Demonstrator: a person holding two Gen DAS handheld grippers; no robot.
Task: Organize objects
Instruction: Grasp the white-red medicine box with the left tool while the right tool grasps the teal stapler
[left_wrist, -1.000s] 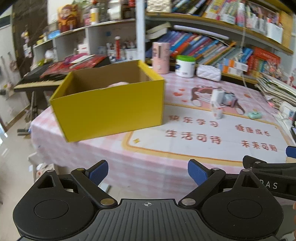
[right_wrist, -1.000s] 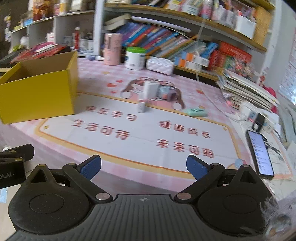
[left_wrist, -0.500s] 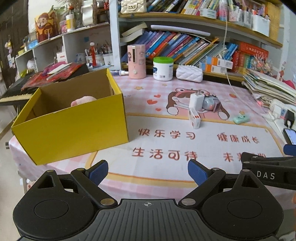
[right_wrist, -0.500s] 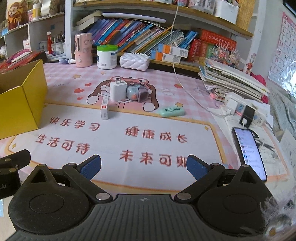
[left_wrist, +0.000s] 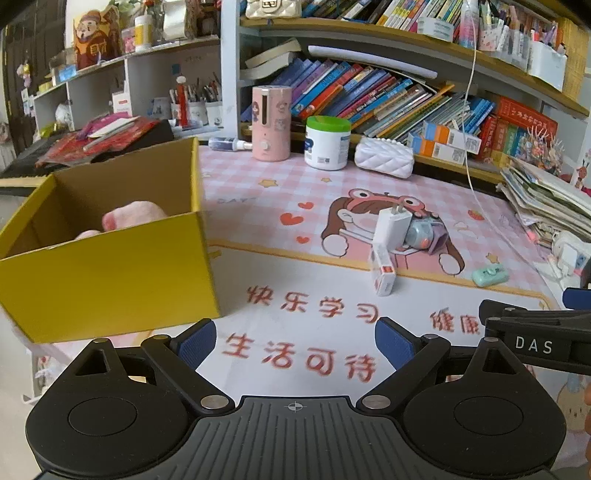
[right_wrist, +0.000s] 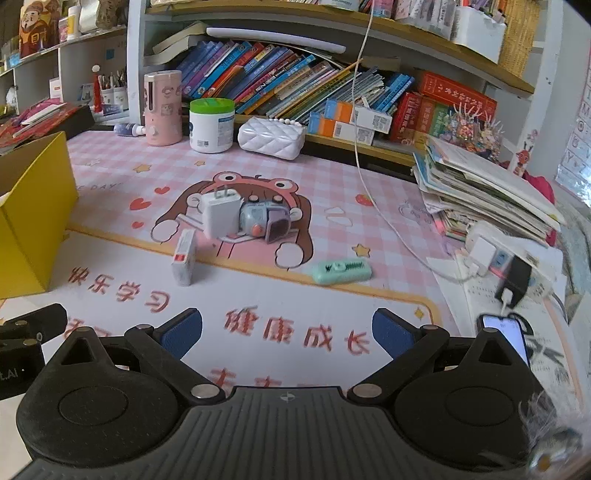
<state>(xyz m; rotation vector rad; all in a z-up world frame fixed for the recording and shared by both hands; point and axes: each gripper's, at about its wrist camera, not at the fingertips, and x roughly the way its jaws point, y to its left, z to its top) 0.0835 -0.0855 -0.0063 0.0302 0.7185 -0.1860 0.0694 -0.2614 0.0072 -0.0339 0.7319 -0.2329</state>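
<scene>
Your sorting has barely begun, judging by how things lie. The open yellow cardboard box (left_wrist: 110, 254) at the left of the tabletop (right_wrist: 258, 162) holds one soft pink item (left_wrist: 133, 219), only partly visible over the wall; I cannot tell what it is. Four small things are left out on the printed pink checked mat (right_wrist: 388, 236): a white plug-in charger (right_wrist: 219, 214) standing upright, a small grey-blue toy-like gadget (right_wrist: 264, 223) touching its right side, a little white carton with a red mark (right_wrist: 183, 258) lying just in front of the charger, and a mint-green oblong clip-shaped piece (right_wrist: 341, 272) further right, apart from the rest.

Both tools are empty. Your left tool (left_wrist: 295, 338) has its blue-padded fingers (left_wrist: 195, 341) spread wide above the near edge of the mat, beside the box. Your right tool (right_wrist: 286, 330) is spread just as wide, pointing toward the cluster but well short of it.

Readable writing: the mat carries red Chinese characters, 快乐学习 and 生活可待 in the left view, 健康成长 in the right. The letters "DAS" show in white on the side of your right tool as seen from the left camera. Book spines and the green-lidded white tub (right_wrist: 211, 125) carry print too small to read.
</scene>
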